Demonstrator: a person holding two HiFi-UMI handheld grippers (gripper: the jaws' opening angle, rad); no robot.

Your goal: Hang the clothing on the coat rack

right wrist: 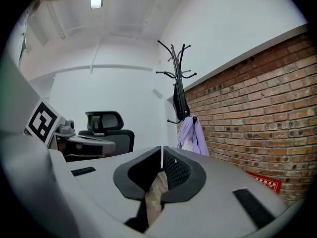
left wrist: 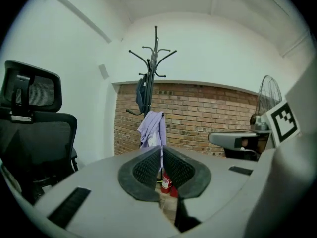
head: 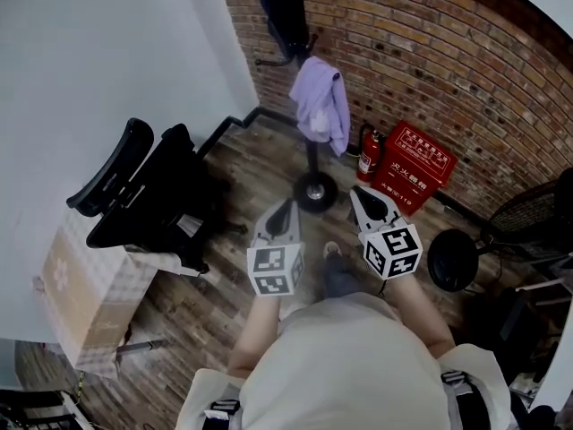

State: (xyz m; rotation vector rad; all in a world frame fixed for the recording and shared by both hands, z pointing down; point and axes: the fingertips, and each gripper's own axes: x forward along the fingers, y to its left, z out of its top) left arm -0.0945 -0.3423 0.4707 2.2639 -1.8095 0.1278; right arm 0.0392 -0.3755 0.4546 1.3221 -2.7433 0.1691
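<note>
A lilac garment (head: 321, 105) hangs on a lower hook of the black coat rack (head: 312, 164) in front of the brick wall; a dark garment (head: 284, 12) hangs higher up. The left gripper view shows the same lilac garment (left wrist: 152, 129) on the coat rack (left wrist: 154, 63), and the right gripper view shows the garment (right wrist: 192, 136) too. My left gripper (head: 285, 213) and right gripper (head: 365, 197) are held side by side well short of the rack. Both are shut with nothing between the pads.
A black office chair (head: 148, 193) stands at the left by the white wall, a cardboard box (head: 85, 298) beside it. A red fire extinguisher (head: 369, 153) and red box (head: 413, 167) sit at the wall's foot. A floor fan (head: 534, 215) stands at the right.
</note>
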